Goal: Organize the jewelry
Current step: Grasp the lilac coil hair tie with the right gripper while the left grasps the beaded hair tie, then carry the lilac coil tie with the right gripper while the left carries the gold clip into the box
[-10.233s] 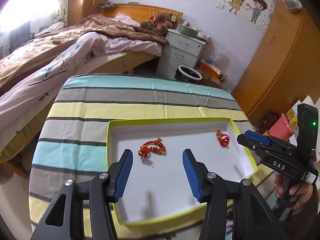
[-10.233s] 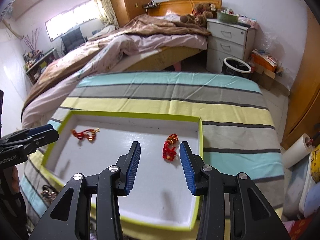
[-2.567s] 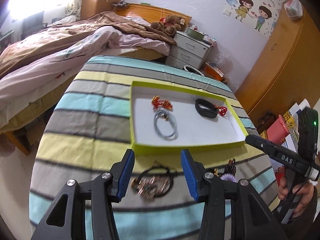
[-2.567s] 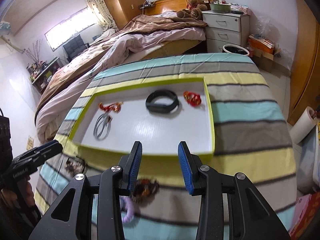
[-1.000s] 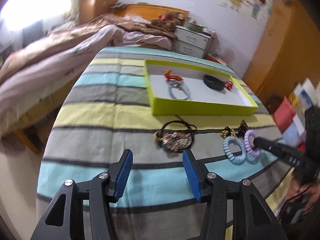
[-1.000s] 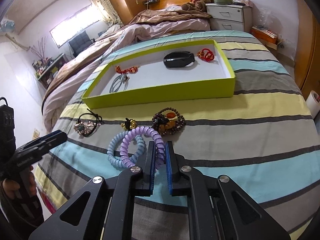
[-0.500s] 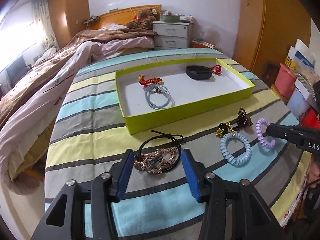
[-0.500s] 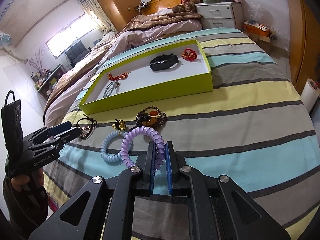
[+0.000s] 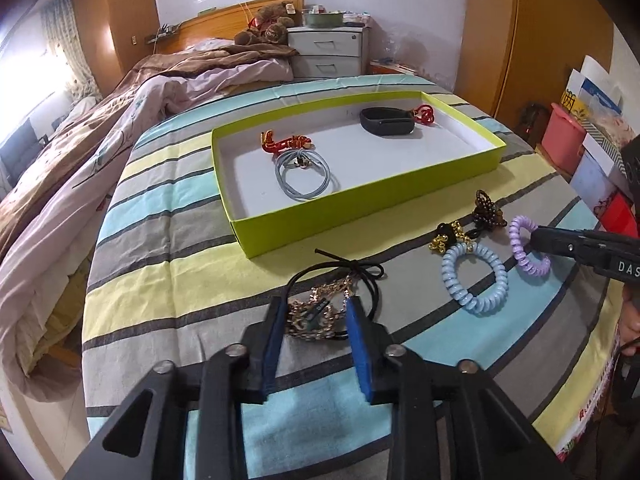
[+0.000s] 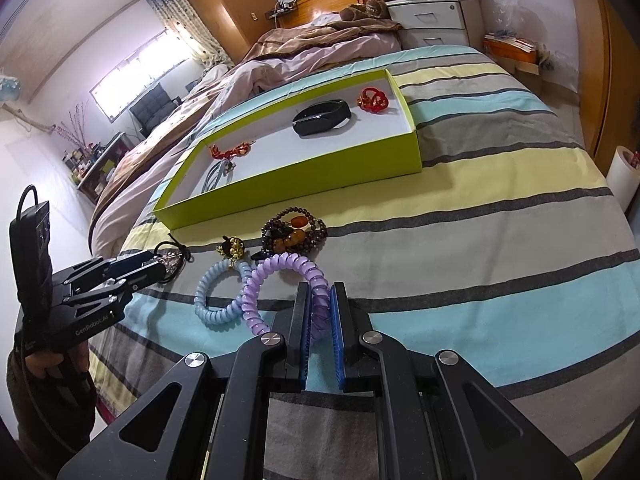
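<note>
A lime-green tray (image 9: pixel 362 210) (image 10: pixel 296 176) lies on the striped cloth. In it are a red bracelet (image 9: pixel 285 143), a grey cord loop (image 9: pixel 306 179), a black band (image 9: pixel 386 121) (image 10: pixel 322 117) and a red knot (image 9: pixel 424 114) (image 10: pixel 373 99). My left gripper (image 9: pixel 315 310) is open, its fingers either side of a gold chain on a black cord (image 9: pixel 320 304). My right gripper (image 10: pixel 320 300) (image 9: pixel 536 240) is shut on the purple coil hair tie (image 10: pixel 280 280) (image 9: pixel 524 248).
On the cloth in front of the tray lie a light blue coil hair tie (image 9: pixel 474 278) (image 10: pixel 218 294), a small gold and black charm (image 9: pixel 448 236) (image 10: pixel 232 249) and a dark bead bracelet (image 10: pixel 294 232) (image 9: pixel 488 210). A bed (image 9: pixel 120 100) is to the left.
My left gripper has moved forward and down, so the gold chain sits between its fingers. My right gripper stays shut on the purple hair tie, which looks slightly lifted.
</note>
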### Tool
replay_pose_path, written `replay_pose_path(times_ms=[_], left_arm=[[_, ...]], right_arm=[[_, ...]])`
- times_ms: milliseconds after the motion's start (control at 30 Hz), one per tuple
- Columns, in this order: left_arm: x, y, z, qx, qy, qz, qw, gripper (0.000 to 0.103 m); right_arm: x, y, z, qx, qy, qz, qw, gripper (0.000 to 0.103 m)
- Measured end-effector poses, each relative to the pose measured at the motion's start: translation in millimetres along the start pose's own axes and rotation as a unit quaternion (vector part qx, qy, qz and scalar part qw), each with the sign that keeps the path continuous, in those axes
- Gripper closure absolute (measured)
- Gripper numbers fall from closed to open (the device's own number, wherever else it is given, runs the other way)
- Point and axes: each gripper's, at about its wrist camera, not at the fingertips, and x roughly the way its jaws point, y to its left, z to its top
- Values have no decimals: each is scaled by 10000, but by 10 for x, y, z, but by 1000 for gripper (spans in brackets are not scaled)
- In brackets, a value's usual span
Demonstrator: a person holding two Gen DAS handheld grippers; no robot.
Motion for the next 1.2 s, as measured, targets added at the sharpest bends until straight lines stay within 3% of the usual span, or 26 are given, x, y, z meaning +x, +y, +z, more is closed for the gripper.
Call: replay_pose_path(times_ms=[267, 400, 833, 1200], left_arm=[[-99, 35, -103, -246, -64, -13, 9997, 81], [-157, 54, -161, -457, -157, -267, 9985, 81], [-304, 51, -370, -694, -271, -477, 9961, 81], [-490, 60, -243, -729, -549, -390, 9951, 81]], right_arm=[[-17, -33, 3, 50, -20, 25, 10000, 93], [-12, -47, 1, 80, -25, 37, 10000, 93], [-15, -58, -6, 89, -41, 34, 9999, 93], [-89, 0, 51, -26, -151, 34, 9999, 93]])
